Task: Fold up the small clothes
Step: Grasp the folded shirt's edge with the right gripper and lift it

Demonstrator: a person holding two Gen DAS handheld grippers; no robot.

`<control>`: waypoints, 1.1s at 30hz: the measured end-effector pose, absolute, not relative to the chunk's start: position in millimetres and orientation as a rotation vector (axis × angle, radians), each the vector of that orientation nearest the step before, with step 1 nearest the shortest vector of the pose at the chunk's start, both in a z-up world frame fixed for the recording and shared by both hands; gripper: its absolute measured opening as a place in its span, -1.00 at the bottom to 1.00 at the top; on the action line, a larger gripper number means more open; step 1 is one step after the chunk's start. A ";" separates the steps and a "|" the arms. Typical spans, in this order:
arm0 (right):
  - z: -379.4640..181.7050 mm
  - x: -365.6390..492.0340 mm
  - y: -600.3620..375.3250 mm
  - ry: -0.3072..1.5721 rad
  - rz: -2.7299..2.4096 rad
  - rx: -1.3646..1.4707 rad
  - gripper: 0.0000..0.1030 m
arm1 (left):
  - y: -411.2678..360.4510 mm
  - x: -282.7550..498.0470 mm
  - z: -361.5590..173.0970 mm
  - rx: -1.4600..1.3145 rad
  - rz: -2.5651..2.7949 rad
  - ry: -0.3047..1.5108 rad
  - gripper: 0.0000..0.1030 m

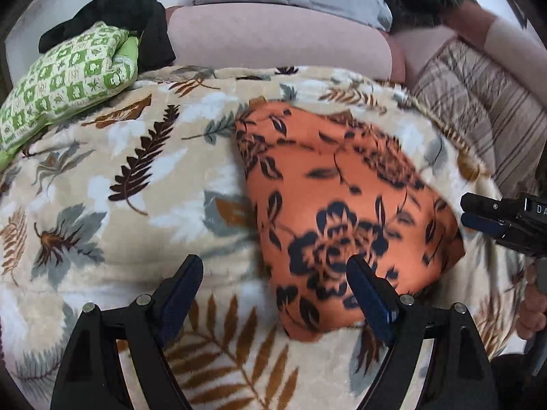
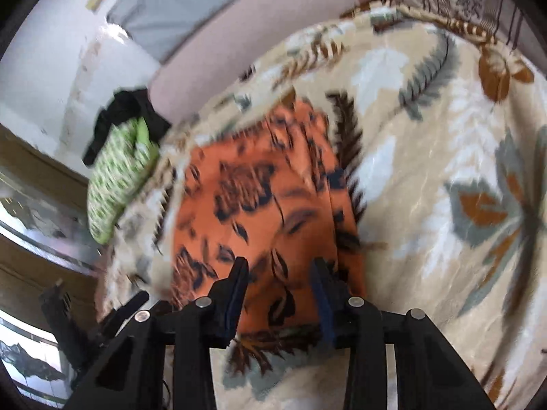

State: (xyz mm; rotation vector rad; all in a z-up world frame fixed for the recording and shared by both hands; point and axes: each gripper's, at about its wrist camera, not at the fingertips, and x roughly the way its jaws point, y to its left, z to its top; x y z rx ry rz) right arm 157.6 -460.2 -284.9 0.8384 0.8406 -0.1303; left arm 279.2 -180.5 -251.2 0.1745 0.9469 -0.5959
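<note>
Two views. Left wrist: left gripper (image 1: 275,273) spread wide, low over blanket (image 1: 102,177), orange cloth (image 1: 335,205) folded flat beside right finger; right gripper (image 1: 478,218) at cloth's edge, jaws near together. Right wrist: right gripper (image 2: 278,275) parted, empty, above cloth (image 2: 259,205).

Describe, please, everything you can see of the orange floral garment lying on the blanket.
The orange garment is thin, soft-looking fabric printed with dark navy flowers and leaves. It lies folded into a compact, roughly flat shape on the leaf-patterned blanket, with layered edges showing along one side in the right wrist view. Neither gripper grips it: the left gripper hovers open at its near corner, and the right gripper is open over its near edge. Motion blur hides finer detail.
</note>
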 end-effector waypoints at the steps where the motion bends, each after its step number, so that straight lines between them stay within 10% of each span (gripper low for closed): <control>1: -282.6 159.3 -466.5 0.819 -0.136 0.851 0.18 | -180.0 282.5 -251.3 0.156 -0.601 0.953 0.68; 17: -351.8 187.6 -512.5 0.791 -0.087 1.157 0.24 | -207.1 310.8 -298.1 0.064 -0.802 1.078 0.68; 33: -320.1 202.2 -480.3 0.823 -0.165 0.848 0.24 | -220.5 292.0 -280.3 0.250 -0.653 0.969 0.70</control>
